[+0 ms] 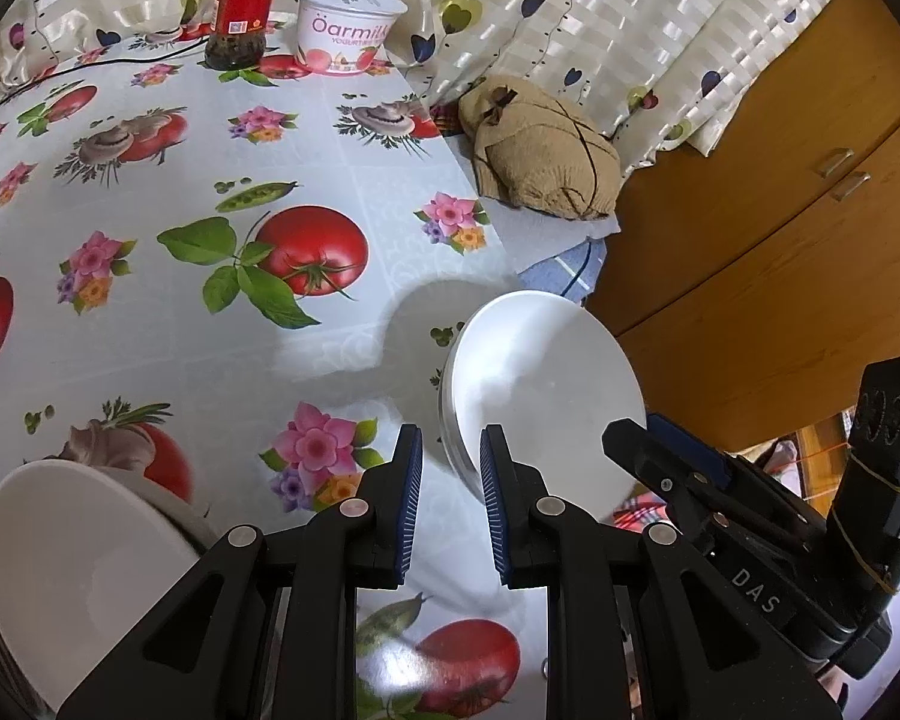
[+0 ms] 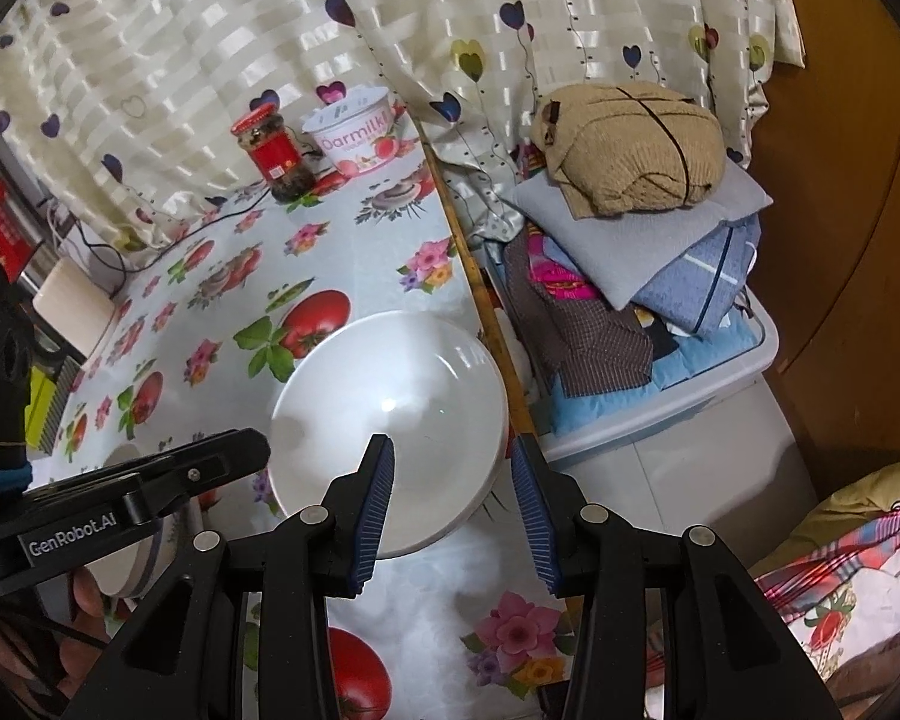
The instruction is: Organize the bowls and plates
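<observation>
A white bowl sits near the table's right edge and shows tilted in the left wrist view as the bowl. My right gripper straddles its near right rim, one pad over the inside and one outside. The pads stand apart from the wall, so it is open. My left gripper is open at the bowl's left rim, which shows in the gap just past its tips, untouched. A second white bowl rests on other dishes at the lower left.
A red-labelled jar and a yogurt tub stand at the table's far edge by the curtain. Off the table's right edge are a bin of folded clothes and a wooden cabinet. A black cable runs along the back left.
</observation>
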